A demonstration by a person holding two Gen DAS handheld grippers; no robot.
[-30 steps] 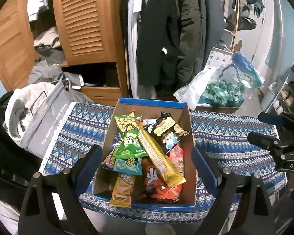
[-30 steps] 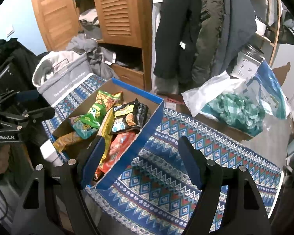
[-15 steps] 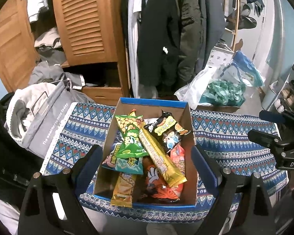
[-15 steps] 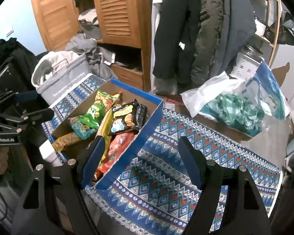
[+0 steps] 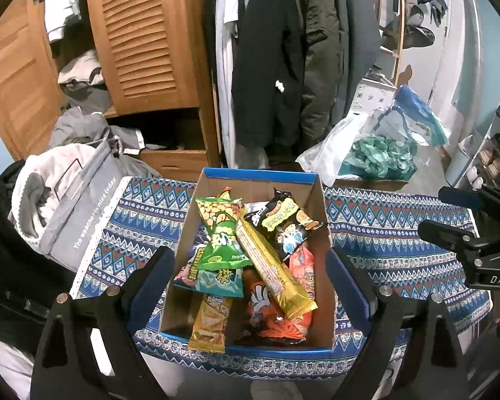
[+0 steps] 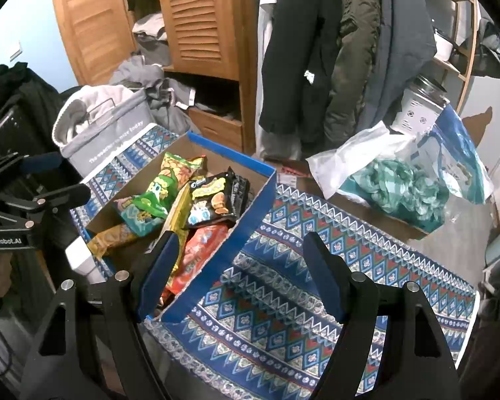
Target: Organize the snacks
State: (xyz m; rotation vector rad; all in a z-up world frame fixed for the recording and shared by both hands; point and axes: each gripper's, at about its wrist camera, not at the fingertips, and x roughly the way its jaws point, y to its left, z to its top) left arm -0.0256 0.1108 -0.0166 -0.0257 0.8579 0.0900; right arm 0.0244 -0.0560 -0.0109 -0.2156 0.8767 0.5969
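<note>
Behind the scene stood a louvered wooden wardrobe (image 5: 143, 33) and hanging coats (image 5: 283, 50), with a blue patterned cloth (image 6: 300, 286) covering the table. On this cloth sat an open cardboard box (image 5: 320, 206) with a blue rim, holding the snacks: a green packet (image 5: 223, 236), a long yellow packet (image 5: 270, 266), a black packet (image 5: 283, 223) and an orange packet (image 5: 273, 313). The left gripper (image 5: 250, 283) hovered above the box with its jaws spread wide and empty, while the right gripper (image 6: 240, 276), likewise wide open and holding nothing, straddled the box's right wall.

Snack box (image 5: 318, 196) on patterned cloth (image 5: 383, 220)
</note>
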